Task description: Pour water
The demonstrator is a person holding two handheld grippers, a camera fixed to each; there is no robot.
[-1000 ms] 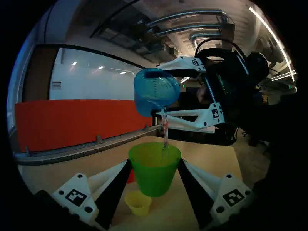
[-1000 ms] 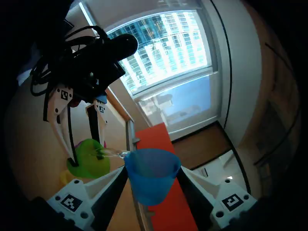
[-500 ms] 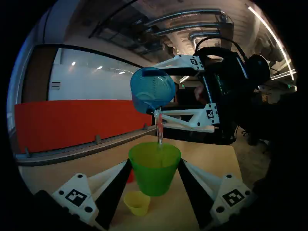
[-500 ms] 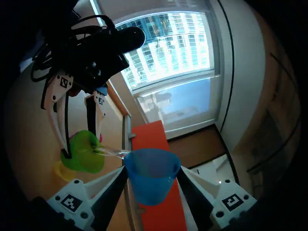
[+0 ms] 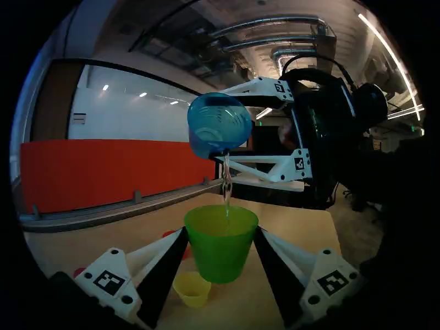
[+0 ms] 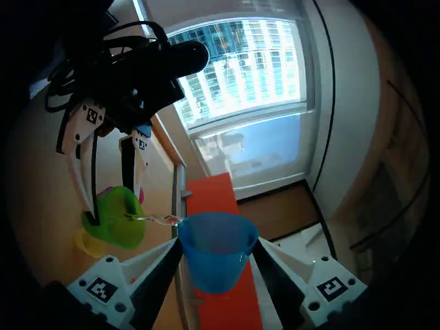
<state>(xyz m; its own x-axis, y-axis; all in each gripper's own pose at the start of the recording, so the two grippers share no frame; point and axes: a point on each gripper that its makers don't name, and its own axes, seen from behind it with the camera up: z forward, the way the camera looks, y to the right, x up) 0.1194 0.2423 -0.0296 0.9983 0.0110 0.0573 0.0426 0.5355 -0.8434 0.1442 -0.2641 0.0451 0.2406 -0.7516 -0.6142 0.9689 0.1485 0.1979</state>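
while tight in right gripper (image 6: 218, 245), blue cup (image 6: 217, 267) above green cup (image 5: 221, 256), tight in left gripper (image 5: 221, 234)

Cup count, here we go: three for sure! One blue cup (image 5: 219, 129) at twelve o'clock, one green cup (image 5: 221, 247) at six, one small yellow cup (image 5: 191, 289) at seven off the green. Two red scraps too: one red bit (image 5: 169, 234) at nine off the green, a second red spot (image 5: 80, 271) farther toward eight, kind unclear. One water stream (image 5: 226, 184). Two grippers: left gripper (image 5: 221, 235), right gripper (image 6: 217, 242).
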